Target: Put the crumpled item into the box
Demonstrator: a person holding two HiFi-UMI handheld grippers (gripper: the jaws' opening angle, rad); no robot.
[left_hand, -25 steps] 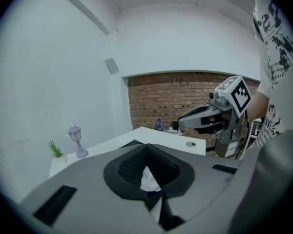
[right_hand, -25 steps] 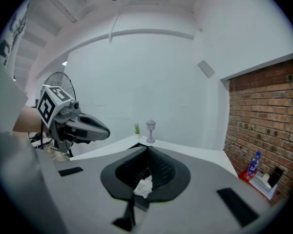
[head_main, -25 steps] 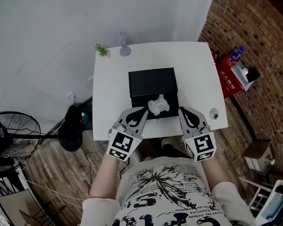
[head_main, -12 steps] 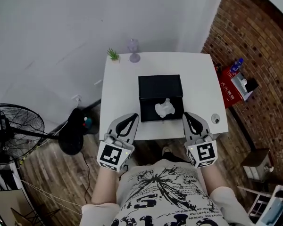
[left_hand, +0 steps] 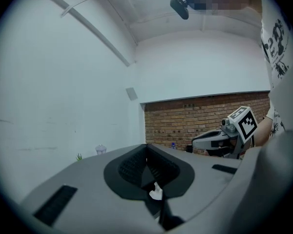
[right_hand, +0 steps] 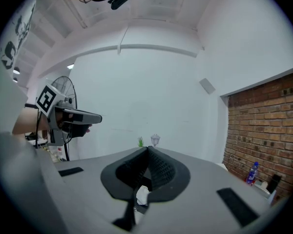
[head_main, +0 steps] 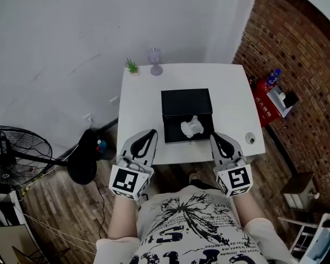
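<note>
White and crumpled, the item (head_main: 191, 127) lies inside the black box (head_main: 173, 131), in the half nearer the person. The box's lid is laid open toward the desk's far edge. The box sits at the middle of the white desk (head_main: 137, 109), close to its near edge.

The left gripper (head_main: 152, 132) is at the near edge, just left of the box. Its fingers (left_hand: 132, 165) are closed tip to tip, with nothing pinched between the ribbed pads. The right gripper (head_main: 213, 136) is at the same edge, by the box's near right corner. Its fingers (right_hand: 162, 168) are also pressed together and empty. Neither gripper touches the item.

A small green plant (head_main: 132, 66) stands at the far left corner of the desk, with a pale lamp-shaped ornament (head_main: 155, 62) just beside it along the far edge. A small round object (head_main: 250, 139) sits near the near right corner. A fan (head_main: 11, 153) stands on the wooden floor to the left. To the right, by the brick wall, a blue bottle (head_main: 273, 76) rests on a red stand.
</note>
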